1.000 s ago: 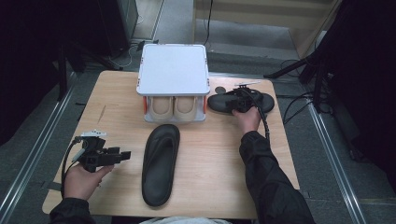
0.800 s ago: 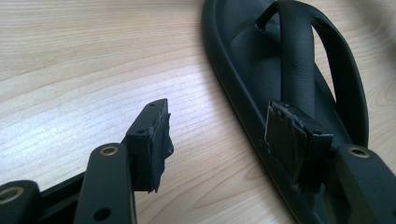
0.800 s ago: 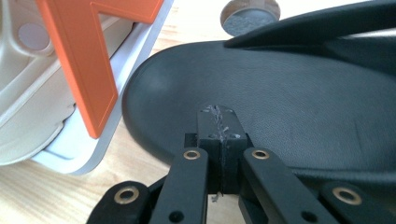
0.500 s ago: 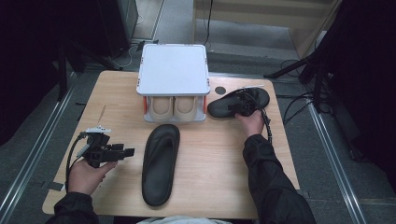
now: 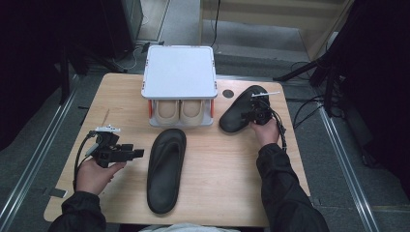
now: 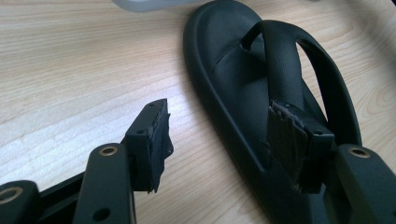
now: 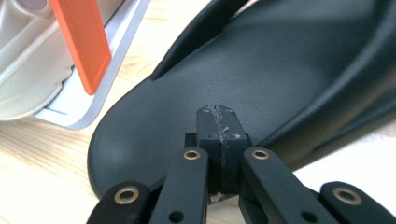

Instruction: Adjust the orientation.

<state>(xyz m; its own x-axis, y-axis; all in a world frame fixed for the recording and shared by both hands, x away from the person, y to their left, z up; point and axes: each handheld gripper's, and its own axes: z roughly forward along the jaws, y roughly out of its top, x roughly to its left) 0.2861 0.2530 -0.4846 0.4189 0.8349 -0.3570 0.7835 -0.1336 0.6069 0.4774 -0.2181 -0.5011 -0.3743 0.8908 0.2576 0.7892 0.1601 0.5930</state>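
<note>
At near left, your left gripper hangs with jaws spread, empty, just beside near sandal lying flat at table centre. Farther back, shoe rack holds beige pair. At far right, your right gripper has jaws pressed together over far sandal; nothing visibly pinched. Risk: closed tips likely push sandal into rack's orange post rather than lift it. Risk: left jaw catching strap skews near sandal.

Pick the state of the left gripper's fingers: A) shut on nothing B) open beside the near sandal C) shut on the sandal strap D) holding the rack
B: the left gripper has its fingers spread wide apart, empty, beside the near sandal.
</note>
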